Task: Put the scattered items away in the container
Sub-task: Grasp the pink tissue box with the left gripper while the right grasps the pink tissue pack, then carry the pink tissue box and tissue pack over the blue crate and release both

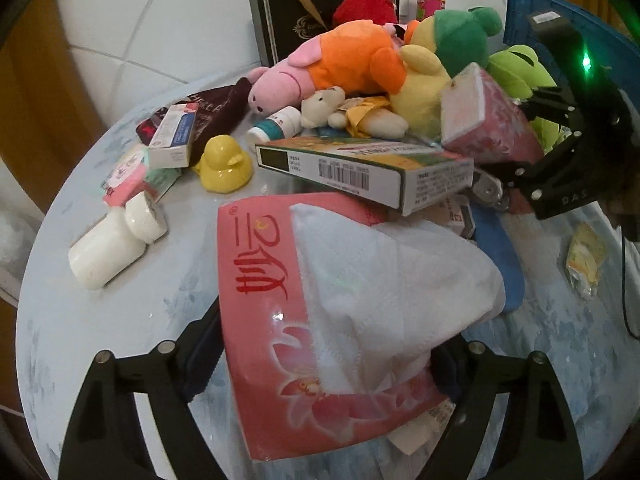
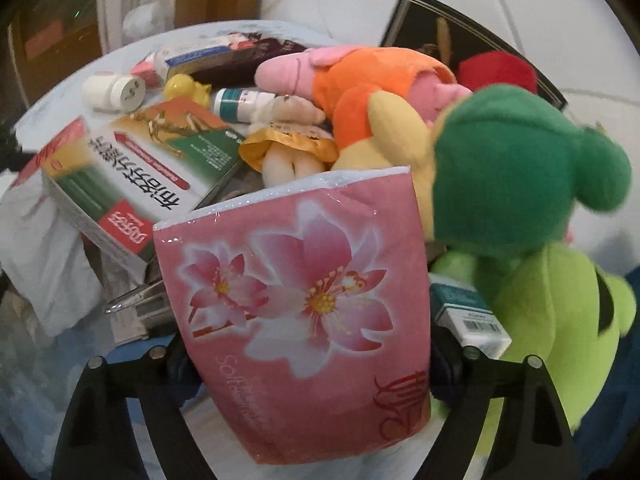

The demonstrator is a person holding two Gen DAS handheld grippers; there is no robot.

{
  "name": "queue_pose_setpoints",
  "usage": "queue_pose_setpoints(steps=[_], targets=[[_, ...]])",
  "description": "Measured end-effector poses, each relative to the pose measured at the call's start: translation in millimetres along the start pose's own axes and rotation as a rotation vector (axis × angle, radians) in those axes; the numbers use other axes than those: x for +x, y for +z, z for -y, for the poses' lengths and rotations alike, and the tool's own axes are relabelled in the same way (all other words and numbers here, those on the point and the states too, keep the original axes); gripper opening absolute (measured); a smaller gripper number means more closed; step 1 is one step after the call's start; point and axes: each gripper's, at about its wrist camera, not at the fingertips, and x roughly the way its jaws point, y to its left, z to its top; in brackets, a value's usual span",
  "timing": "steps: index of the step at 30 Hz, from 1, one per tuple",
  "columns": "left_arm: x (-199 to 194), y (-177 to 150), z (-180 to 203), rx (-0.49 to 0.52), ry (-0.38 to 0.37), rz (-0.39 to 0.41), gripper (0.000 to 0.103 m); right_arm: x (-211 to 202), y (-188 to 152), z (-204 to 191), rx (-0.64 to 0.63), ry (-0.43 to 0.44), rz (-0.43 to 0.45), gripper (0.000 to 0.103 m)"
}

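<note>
A pink tissue pack [image 1: 320, 360] with a white tissue pulled out of it lies flat on the round pale table [image 1: 120, 340]. My left gripper [image 1: 326, 340] is shut on this pack, one finger against each side. A second pink flowered tissue pack [image 2: 304, 300] sits in my right gripper [image 2: 310, 344], pads against its two sides. In the left wrist view this second pack [image 1: 484, 120] stands tilted on the pile at the right. The blue crate [image 1: 560, 28] is at the far right, behind the right gripper.
A green and white box [image 1: 360, 168] leans across the middle. Around it lie a yellow duck [image 1: 224, 164], white bottles [image 1: 108, 252], small cartons [image 1: 172, 136], a pink pig plush [image 1: 320, 68], a small bear doll [image 2: 288, 136] and a green frog plush [image 2: 520, 168]. A black box [image 1: 288, 20] stands behind.
</note>
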Motion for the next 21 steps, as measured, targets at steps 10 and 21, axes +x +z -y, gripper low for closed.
queue_pose_setpoints(steps=[10, 21], targets=[[-42, -12, -5, -0.014, -0.015, 0.058, 0.087, -52, -35, 10, 0.147, 0.082, 0.047, 0.087], [-76, -6, 6, 0.046, -0.044, 0.13, 0.087, -134, -46, 18, 0.232, 0.026, 0.171, 0.087]])
